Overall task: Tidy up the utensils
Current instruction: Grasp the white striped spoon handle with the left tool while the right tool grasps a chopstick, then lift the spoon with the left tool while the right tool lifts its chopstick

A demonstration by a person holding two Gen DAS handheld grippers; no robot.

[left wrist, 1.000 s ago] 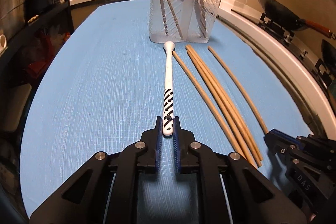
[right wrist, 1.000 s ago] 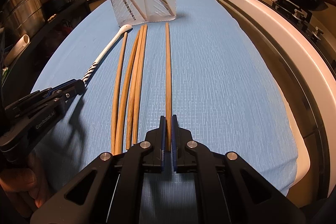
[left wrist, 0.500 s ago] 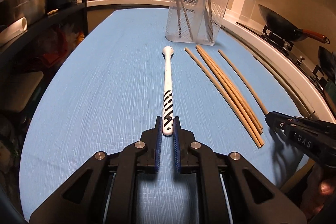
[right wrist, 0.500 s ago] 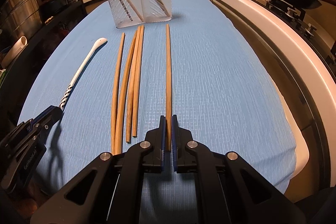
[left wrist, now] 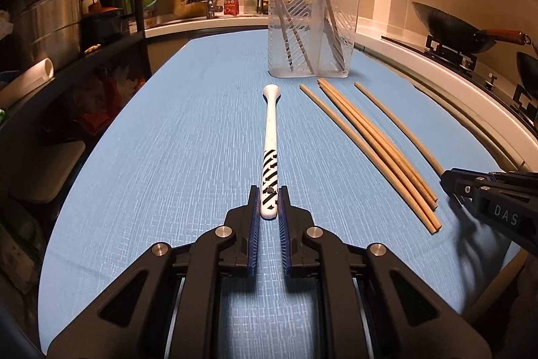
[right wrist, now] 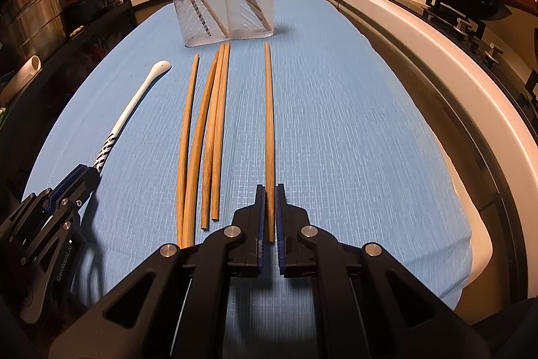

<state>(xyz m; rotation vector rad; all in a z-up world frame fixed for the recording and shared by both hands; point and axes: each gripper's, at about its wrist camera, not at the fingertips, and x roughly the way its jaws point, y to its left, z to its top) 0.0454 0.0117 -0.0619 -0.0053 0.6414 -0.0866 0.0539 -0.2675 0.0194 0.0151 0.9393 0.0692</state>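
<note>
Left gripper (left wrist: 269,201) was pinching the striped end of the spoon (left wrist: 270,137), jaws pressed on the handle, spoon lying flat on the blue mat (left wrist: 168,157) and pointing at the clear holder (left wrist: 311,32). Compared with a second back, spoon and gripper had pulled back from the holder: the bowl end had been touching its base, now a clear gap of mat showed between them. The grip itself looked the same.

Next right: four loose chopsticks (right wrist: 205,137) lay side by side, untouched, same layout as before.

Right gripper (right wrist: 268,211) was closed on the near end of the single chopstick (right wrist: 268,123), which lay flat on the mat; no shift there.

Holder already held a few utensils leaning inside. Likely meaning: both pieces gripped, spoon drawn back for lift-in room; nothing raised yet, most of the sorting left.
</note>
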